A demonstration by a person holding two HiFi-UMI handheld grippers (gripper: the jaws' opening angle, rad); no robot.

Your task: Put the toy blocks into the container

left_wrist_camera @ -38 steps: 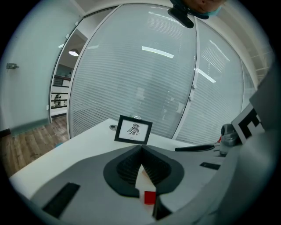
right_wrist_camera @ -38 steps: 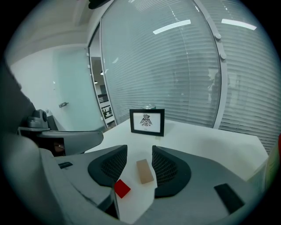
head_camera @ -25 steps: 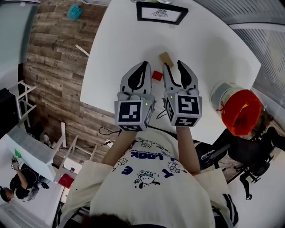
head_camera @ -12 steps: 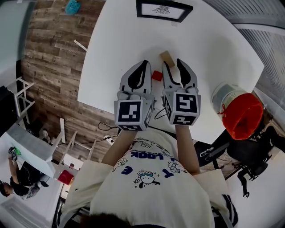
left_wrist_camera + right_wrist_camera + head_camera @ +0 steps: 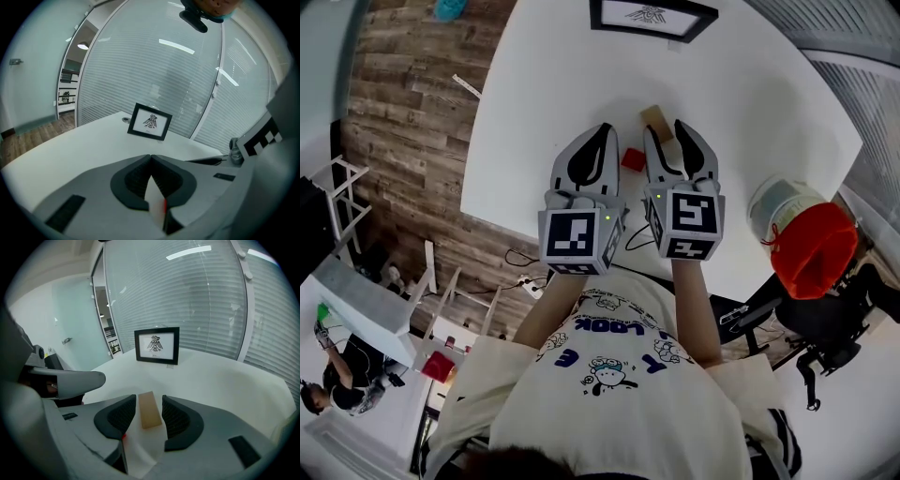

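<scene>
The right gripper (image 5: 149, 399) held its fingers wide, straddling the tan block (image 5: 149, 409) without touching it, toward the middle of the table (image 5: 750, 103). The left gripper (image 5: 151, 156) had its fingers closed together, with a red block (image 5: 633, 158) just beside it.

long block (image 5: 654, 120) on table (image 5: 572, 84) | small block (image 5: 632, 158) left, nearer | framed picture (image 5: 653, 14) behind both

Left gripper (image 5: 602, 133) jaws together, right gripper (image 5: 667, 133) jaws apart (clear gap); both side by side, angled down, forearms (image 5: 694, 309) stretched forward.
</scene>
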